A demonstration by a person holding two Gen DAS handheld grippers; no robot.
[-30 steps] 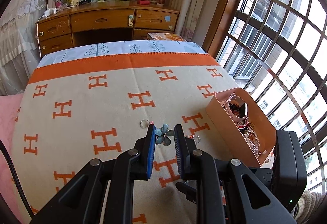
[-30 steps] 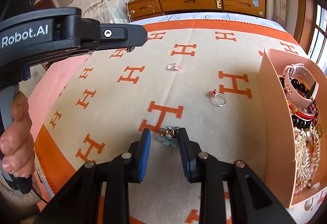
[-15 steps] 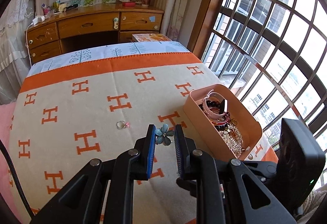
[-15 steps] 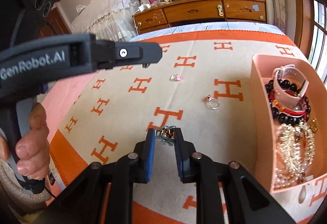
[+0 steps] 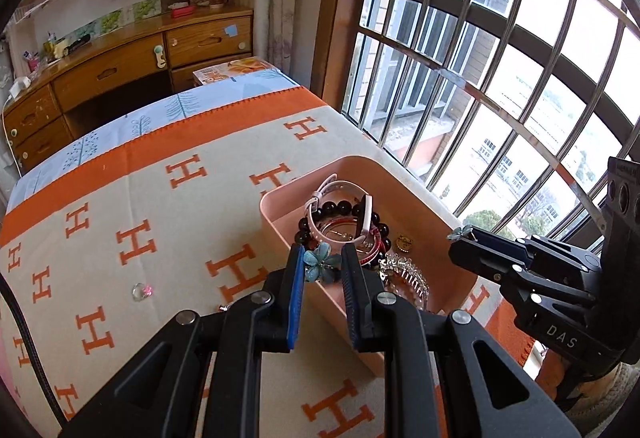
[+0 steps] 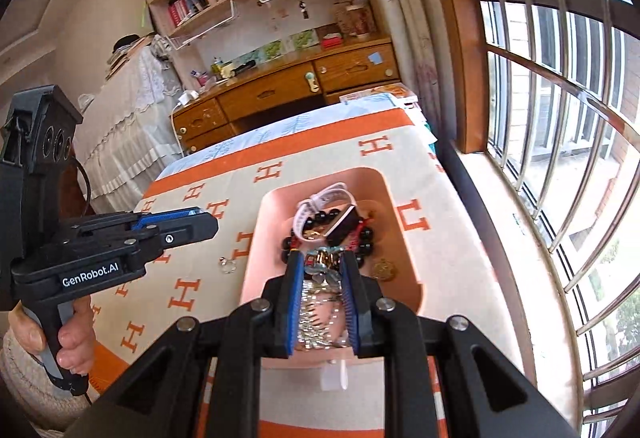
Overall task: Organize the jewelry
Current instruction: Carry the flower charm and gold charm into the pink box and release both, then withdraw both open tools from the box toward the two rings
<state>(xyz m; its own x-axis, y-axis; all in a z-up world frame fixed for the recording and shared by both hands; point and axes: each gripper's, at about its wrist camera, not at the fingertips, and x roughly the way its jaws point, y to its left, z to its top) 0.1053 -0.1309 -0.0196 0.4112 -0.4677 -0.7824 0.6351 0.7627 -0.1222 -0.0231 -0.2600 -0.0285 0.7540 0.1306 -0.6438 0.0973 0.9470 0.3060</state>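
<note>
My left gripper (image 5: 322, 267) is shut on a teal flower clip (image 5: 321, 265) and holds it above the near left wall of the pink box (image 5: 280, 224). My right gripper (image 6: 322, 268) is shut on a second flower clip (image 6: 323, 265), metal back up, above the middle of the pink box (image 6: 256, 238). The box holds a pink watch (image 5: 340, 194), black bead bracelets (image 5: 340, 207) and silver chains (image 6: 320, 312). The right gripper also shows in the left wrist view (image 5: 460, 234), the left one in the right wrist view (image 6: 200, 224).
A ring with a pink stone (image 5: 142, 291) and another ring (image 6: 227, 265) lie on the orange-H blanket (image 5: 140, 206) left of the box. A barred window (image 5: 500, 58) runs along the right. A wooden desk (image 5: 120, 66) stands behind the bed.
Both grippers lifted their flower clips off the blanket and carried them right. The left now hangs at the box's edge, the right over the box.
</note>
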